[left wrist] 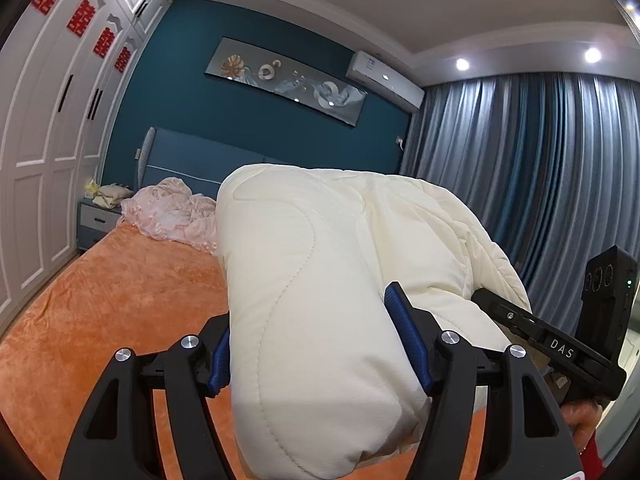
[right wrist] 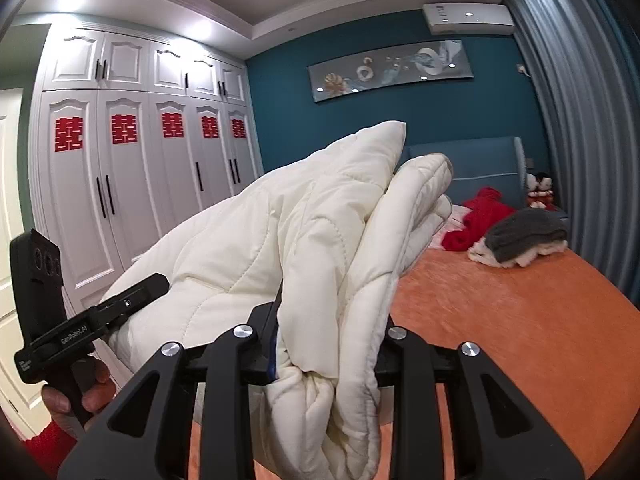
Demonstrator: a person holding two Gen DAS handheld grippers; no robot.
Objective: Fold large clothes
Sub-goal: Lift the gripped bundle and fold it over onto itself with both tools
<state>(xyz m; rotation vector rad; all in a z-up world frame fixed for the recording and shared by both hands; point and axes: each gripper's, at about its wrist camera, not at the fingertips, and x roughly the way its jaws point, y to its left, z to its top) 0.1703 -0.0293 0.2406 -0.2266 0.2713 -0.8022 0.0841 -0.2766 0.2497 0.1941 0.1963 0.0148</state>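
Note:
A thick cream quilted garment [left wrist: 320,280] hangs lifted above the orange bed [left wrist: 100,320]. My left gripper [left wrist: 316,344] is shut on a fat padded fold of it, blue pads [left wrist: 408,340] pressed into both sides. My right gripper [right wrist: 332,344] is shut on a bunched edge of the same cream garment [right wrist: 280,240], which rises between the fingers and hides the pads. Each view shows the other gripper at the frame's side: the right one [left wrist: 560,352] in a hand at the right, the left one [right wrist: 80,328] in a hand at the left.
Orange bed cover [right wrist: 520,320] spreads below. A pink crumpled cloth [left wrist: 172,212] lies near the blue headboard [left wrist: 208,164]. A red garment [right wrist: 480,216] and a grey and white folded pile [right wrist: 524,236] lie at the bed's far right. White wardrobe [right wrist: 120,184] left, blue curtains [left wrist: 540,168] right.

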